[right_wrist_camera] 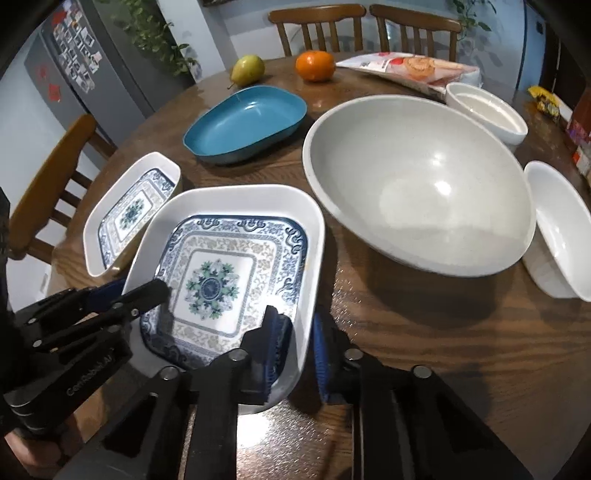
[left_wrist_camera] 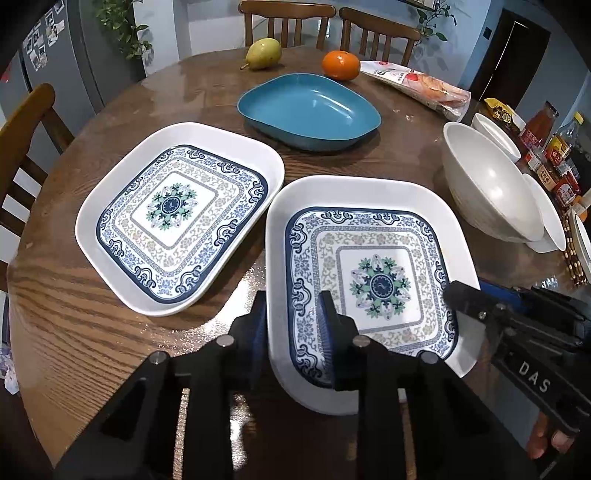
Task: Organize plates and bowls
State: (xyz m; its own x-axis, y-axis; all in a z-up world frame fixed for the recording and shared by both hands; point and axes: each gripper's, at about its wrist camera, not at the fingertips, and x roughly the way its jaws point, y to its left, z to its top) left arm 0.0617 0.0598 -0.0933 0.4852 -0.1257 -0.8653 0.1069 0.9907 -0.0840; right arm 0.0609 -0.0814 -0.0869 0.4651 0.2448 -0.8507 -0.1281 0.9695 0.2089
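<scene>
A square white plate with a blue floral pattern [left_wrist_camera: 354, 188] [right_wrist_camera: 236, 195] lies nearest me on the round wooden table. My left gripper [left_wrist_camera: 292, 297] [right_wrist_camera: 142, 286] straddles its left rim with jaws narrow; the inner pad looks slightly clear of the wall. My right gripper [right_wrist_camera: 295, 314] [left_wrist_camera: 472, 291] is shut on the plate's right rim, which fills the gap between its pads. A matching second plate [left_wrist_camera: 177, 206] [right_wrist_camera: 129, 206] lies to the left, its edge touching the first. Behind are a teal dish [left_wrist_camera: 306, 110] [right_wrist_camera: 247, 122] and a large white bowl [left_wrist_camera: 487, 184] [right_wrist_camera: 417, 184].
Two smaller white bowls [right_wrist_camera: 487, 110] [right_wrist_camera: 557, 229] sit right of the large bowl. A pear [left_wrist_camera: 264, 53], an orange [left_wrist_camera: 340, 64] and a food packet [left_wrist_camera: 417, 85] lie at the far side. Sauce bottles [left_wrist_camera: 554, 155] stand at the right edge. Wooden chairs [left_wrist_camera: 288, 22] ring the table.
</scene>
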